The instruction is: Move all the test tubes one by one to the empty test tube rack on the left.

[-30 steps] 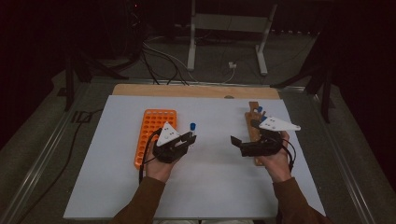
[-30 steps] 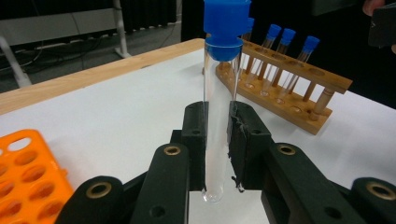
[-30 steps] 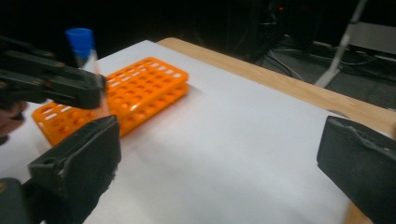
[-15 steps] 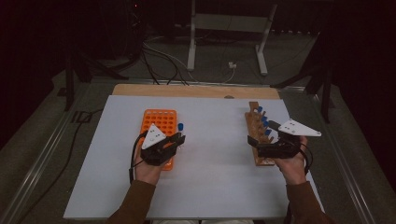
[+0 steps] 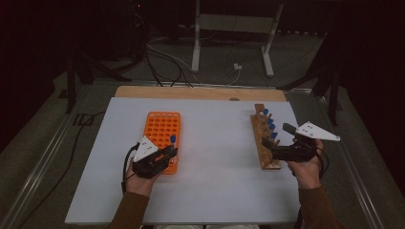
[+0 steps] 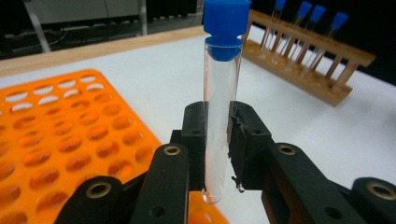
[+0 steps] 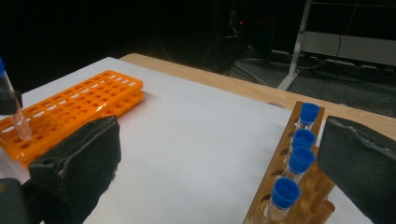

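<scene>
My left gripper (image 5: 170, 153) is shut on a clear test tube with a blue cap (image 6: 219, 116), held upright between its pads (image 6: 194, 140). The tube's cap (image 5: 173, 139) stands over the near right corner of the orange tube rack (image 5: 160, 126). The tube's round bottom hangs just above the orange rack (image 6: 60, 135), beside its edge. My right gripper (image 5: 281, 141) is open at the near end of the wooden rack (image 5: 261, 143), which holds several blue-capped tubes (image 7: 299, 158). Nothing is between the right gripper's pads (image 7: 84, 158).
The white table top (image 5: 215, 157) lies between the two racks. A wooden strip (image 5: 191, 92) runs along its far edge. Behind it are cables and a metal stand (image 5: 234, 28) on the dark floor.
The hands have moved apart. The left one carried the tube left and a little down, over the orange rack's near right corner. The right one moved right, to the wooden rack's near end.
</scene>
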Motion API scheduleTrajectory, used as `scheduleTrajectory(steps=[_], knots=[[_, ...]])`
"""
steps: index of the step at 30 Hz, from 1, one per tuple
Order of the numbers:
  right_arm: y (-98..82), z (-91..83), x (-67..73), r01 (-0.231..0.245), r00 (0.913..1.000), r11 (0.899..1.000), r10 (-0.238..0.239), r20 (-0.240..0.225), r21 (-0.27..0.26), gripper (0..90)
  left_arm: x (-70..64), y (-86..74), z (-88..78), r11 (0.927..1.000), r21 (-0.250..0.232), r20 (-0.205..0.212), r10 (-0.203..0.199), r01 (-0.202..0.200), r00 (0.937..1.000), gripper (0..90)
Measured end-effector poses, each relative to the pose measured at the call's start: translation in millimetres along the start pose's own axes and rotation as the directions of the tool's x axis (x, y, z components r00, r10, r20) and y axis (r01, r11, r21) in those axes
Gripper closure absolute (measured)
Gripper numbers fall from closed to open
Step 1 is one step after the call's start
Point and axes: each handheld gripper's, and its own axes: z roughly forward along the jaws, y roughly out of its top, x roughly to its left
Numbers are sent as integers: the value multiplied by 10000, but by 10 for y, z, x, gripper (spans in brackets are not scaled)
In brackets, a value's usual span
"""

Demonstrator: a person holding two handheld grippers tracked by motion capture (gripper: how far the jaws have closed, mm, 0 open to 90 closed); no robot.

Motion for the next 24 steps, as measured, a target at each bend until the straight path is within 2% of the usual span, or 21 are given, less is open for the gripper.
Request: scheduleTrajectory(steps=[15,20,24], knots=[[-15,-6,-9,-23,10000,10000,23,-37,35,0,18,-179,0,9977,675,-296,19,1,9996,780],[-22,-12,-18,-31,10000,10000,32,-47,40,0,33,-230,14,9942,1070,-373,-38,77,9993,780],[-28,-8,-15,-6,10000,10000,6,-53,72,0,19,-260,48,9880,1542,-442,120,-51,9990,780]])
